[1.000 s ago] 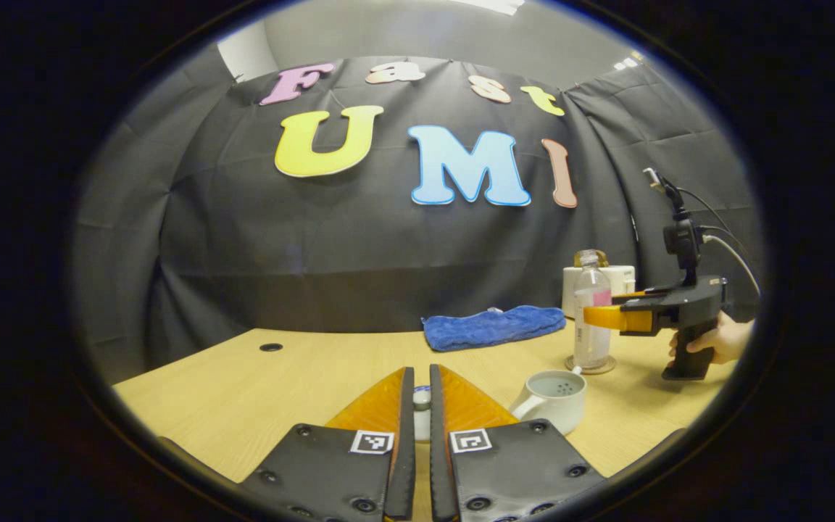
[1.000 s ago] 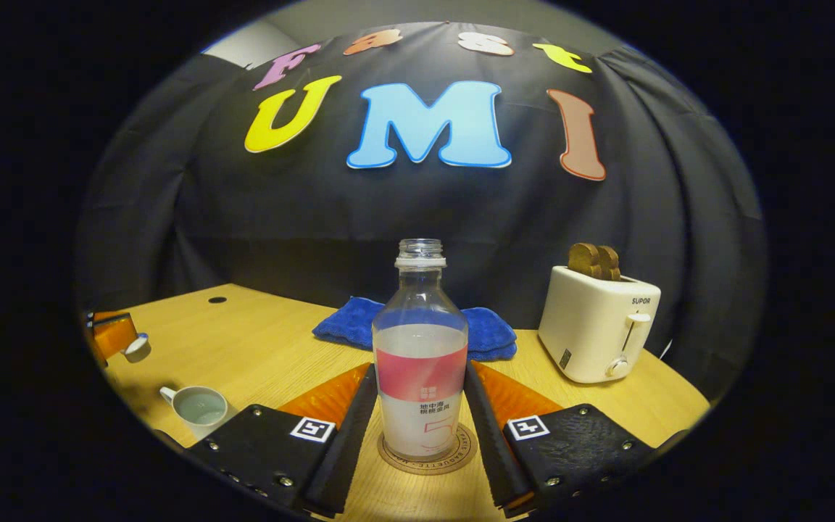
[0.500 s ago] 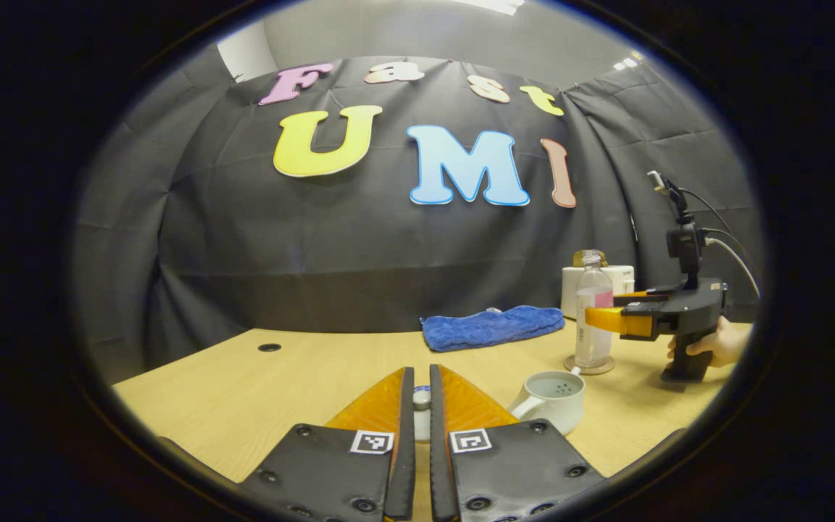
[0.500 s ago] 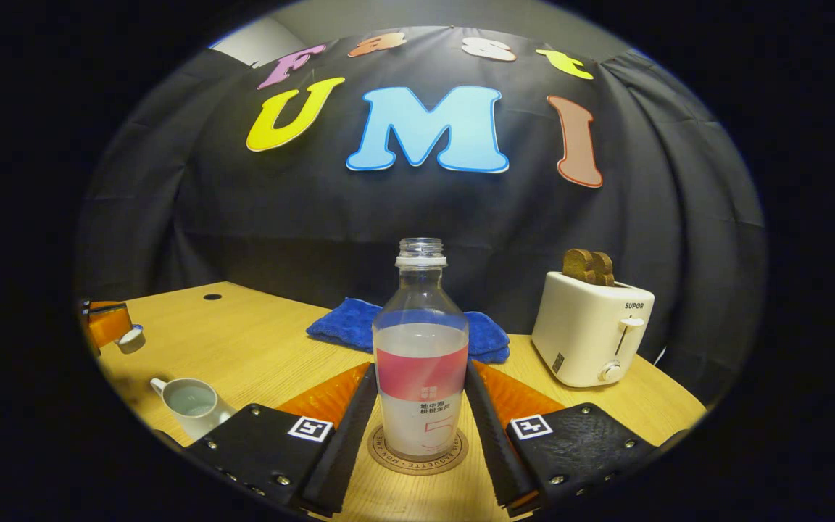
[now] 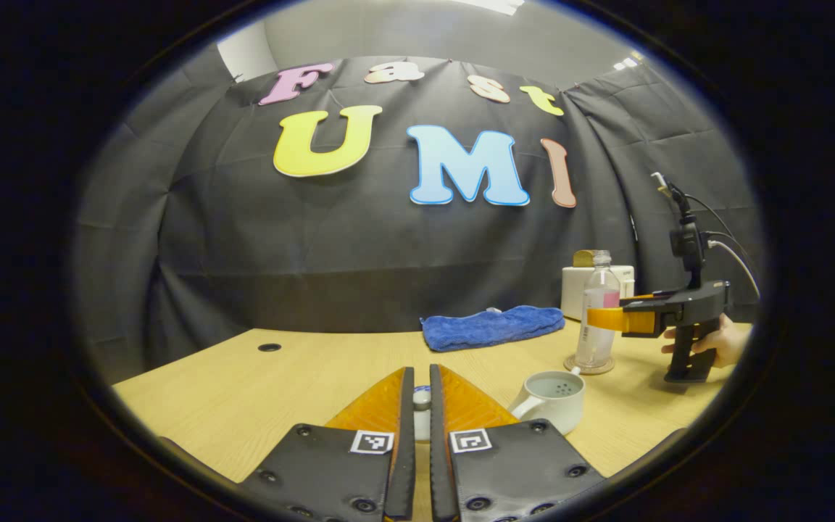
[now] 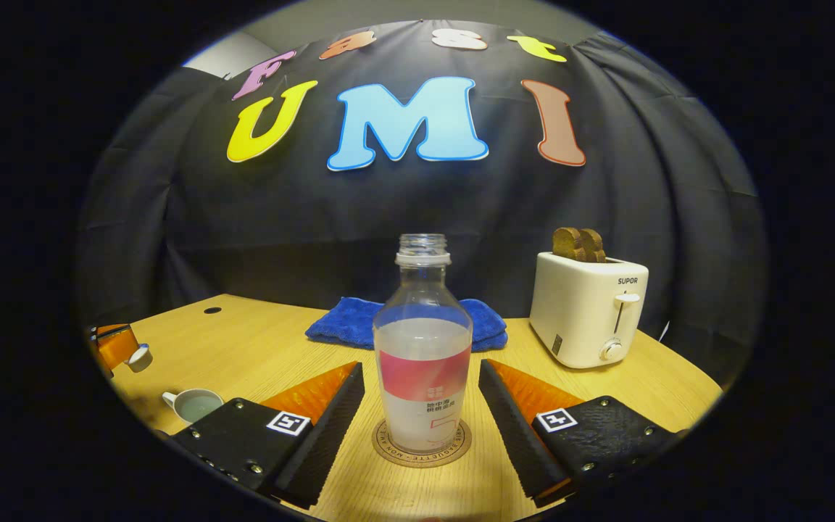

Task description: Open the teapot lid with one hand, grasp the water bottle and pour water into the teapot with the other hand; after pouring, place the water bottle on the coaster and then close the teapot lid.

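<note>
On my right gripper view, the clear plastic water bottle with a pink label band stands upright on the round brown coaster, uncapped and roughly half full. My right gripper is released: its two fingers are spread to either side of the bottle with a visible gap on each side, neither one touching it. From the left gripper view I see that same gripper beside the bottle, with a hand wrapped around its handle.

My left gripper is clenched on the small white teapot lid, which sits pinched between the two near-parallel fingers and is held above the light wooden tabletop. The right gripper view shows that lid at the far left, raised off the tabletop.

The white ceramic teapot sits uncovered just to the right of my left gripper, its strainer holes showing inside the rim, with the coaster a little behind it. In the right gripper view the teapot lies to the left of the bottle.

A folded blue cloth lies behind the bottle near the booth wall, and a cream toaster with two brown slices sticking up stands to the right of it.
</note>
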### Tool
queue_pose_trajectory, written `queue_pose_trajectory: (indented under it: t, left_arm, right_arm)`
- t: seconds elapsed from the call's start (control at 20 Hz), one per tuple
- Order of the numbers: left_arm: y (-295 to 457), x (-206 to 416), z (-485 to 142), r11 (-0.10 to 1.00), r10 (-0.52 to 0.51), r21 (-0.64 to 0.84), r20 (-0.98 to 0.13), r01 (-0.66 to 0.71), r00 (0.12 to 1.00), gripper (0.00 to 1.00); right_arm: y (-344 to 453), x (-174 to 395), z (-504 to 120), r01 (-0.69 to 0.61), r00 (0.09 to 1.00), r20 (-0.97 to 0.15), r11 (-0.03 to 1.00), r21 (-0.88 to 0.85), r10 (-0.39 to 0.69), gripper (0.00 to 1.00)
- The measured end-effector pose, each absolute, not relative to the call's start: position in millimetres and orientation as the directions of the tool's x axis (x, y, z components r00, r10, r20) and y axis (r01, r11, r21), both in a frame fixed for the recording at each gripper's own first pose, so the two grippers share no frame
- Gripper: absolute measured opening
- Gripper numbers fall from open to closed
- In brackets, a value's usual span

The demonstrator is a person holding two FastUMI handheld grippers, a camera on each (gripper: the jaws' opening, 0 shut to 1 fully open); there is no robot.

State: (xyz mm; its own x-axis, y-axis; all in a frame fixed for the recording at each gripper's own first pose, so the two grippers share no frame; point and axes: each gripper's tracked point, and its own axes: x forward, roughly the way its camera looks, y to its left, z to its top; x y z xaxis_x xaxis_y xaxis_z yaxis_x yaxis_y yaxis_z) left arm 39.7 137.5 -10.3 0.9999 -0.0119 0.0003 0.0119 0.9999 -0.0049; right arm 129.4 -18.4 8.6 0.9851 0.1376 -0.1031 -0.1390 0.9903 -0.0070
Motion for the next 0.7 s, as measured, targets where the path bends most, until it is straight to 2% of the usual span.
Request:
queue_pose_trajectory:
  t: [0.25, 0.3, 0.5, 0.7]
  left_arm:
    - [132, 42, -9, 1.000, -0.024, -0.007, 0.000, 0.024, 1.000, 0.18]
    - [130, 42, -9, 1.000, -0.024, -0.007, 0.000, 0.024, 1.000, 0.15]
    - [110, 45, -9, 0.999, -0.049, -0.008, 0.000, 0.049, 0.999, 0.14]
    - [87, 49, -7, 0.997, -0.076, -0.008, 0.003, 0.076, 0.997, 0.18]
  right_arm:
    - [-24, 99, 9, -0.113, 0.993, -0.045, 0.993, -0.012, 0.113, 0.98]
    - [-24, 90, 6, -0.117, 0.992, -0.044, 0.993, -0.010, 0.117, 0.98]
    - [-23, 65, -6, -0.128, 0.990, -0.056, 0.992, -0.020, 0.127, 0.98]
    - [-21, 52, -3, -0.139, 0.990, -0.036, 0.990, 0.008, 0.139, 0.98]
